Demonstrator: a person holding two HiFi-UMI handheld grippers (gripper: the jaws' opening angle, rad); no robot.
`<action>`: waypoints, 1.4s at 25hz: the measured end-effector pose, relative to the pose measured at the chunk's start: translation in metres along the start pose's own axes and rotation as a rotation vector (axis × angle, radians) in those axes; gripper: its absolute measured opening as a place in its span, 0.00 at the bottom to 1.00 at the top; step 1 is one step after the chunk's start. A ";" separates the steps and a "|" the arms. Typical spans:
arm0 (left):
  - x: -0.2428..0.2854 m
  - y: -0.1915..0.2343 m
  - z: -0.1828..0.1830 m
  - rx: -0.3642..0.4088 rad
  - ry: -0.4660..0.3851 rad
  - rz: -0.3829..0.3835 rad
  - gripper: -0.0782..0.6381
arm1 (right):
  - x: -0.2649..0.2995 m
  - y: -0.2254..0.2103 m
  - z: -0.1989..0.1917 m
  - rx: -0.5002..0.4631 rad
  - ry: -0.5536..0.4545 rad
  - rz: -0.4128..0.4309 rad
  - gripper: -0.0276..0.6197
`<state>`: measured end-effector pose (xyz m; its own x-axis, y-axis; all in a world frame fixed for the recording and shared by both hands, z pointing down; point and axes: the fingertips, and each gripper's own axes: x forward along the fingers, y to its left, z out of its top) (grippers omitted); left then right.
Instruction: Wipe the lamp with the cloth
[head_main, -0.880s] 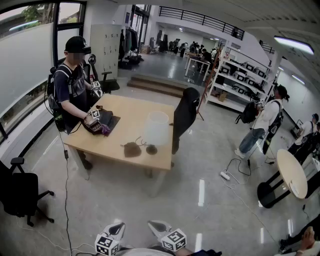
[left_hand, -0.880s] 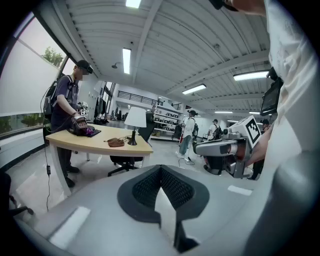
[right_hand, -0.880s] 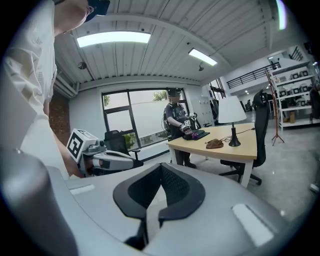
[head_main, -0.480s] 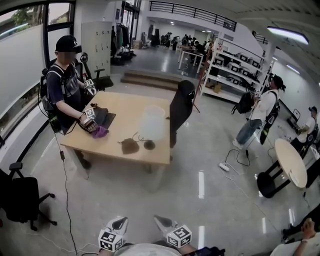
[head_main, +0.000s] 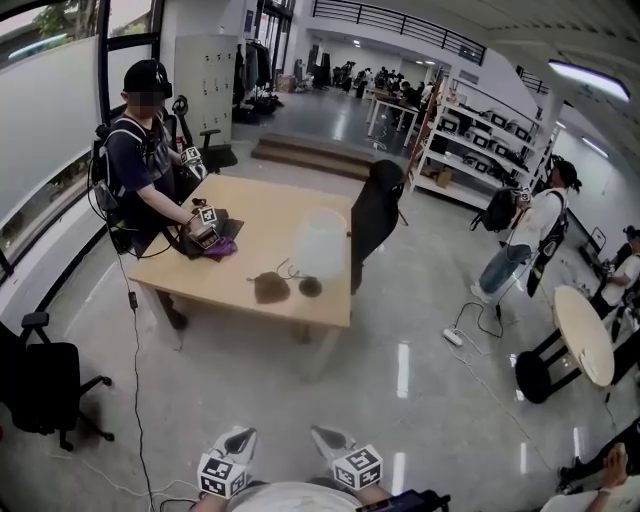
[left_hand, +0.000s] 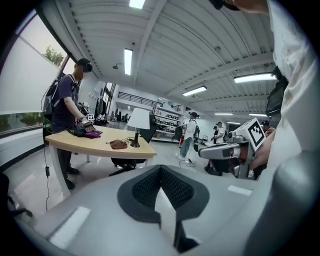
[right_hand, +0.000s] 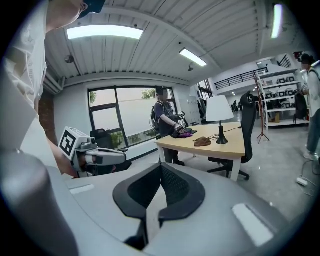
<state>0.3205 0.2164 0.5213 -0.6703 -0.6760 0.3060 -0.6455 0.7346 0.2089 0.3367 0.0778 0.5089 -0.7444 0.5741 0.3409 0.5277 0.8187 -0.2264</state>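
- On the tabletop, well apart from both claws: the lamp stands upright near the front edge, and a brown cloth lies just beside its base.
- Left claw: jaws together, nothing between them.
- Right claw: jaws together, empty. Both claws are held low, close to the body, over the floor.
- Cloth: judged soft, light and limp; it lies crumpled in a small heap.
- Cloth grip: pinch a raised fold near the middle so that a pad of fabric sits under the jaws. An edge grip would likely leave it trailing.
- Lamp: a wide white shade on a thin stem over a small dark base. Judged light and top-heavy, so easy to tip.
- Shade: probably thin and easily dented. Wipe with light pressure only.
- Lamp grip: steady it at the stem or base with the free claw, not at the shade.
- Cord: lies loose by the base and may snag the cloth.
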 end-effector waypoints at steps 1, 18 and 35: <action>-0.003 0.004 -0.001 -0.006 0.000 0.009 0.11 | 0.002 0.002 0.000 0.001 0.004 0.003 0.06; -0.018 0.024 -0.010 -0.038 0.015 0.095 0.11 | 0.027 0.000 -0.001 -0.002 0.043 0.049 0.06; 0.064 0.100 0.029 -0.015 0.102 0.136 0.11 | 0.136 -0.062 0.045 0.061 0.021 0.150 0.06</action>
<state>0.2025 0.2453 0.5346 -0.7102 -0.5613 0.4250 -0.5449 0.8205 0.1730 0.1838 0.1055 0.5283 -0.6501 0.6902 0.3179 0.6060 0.7233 -0.3311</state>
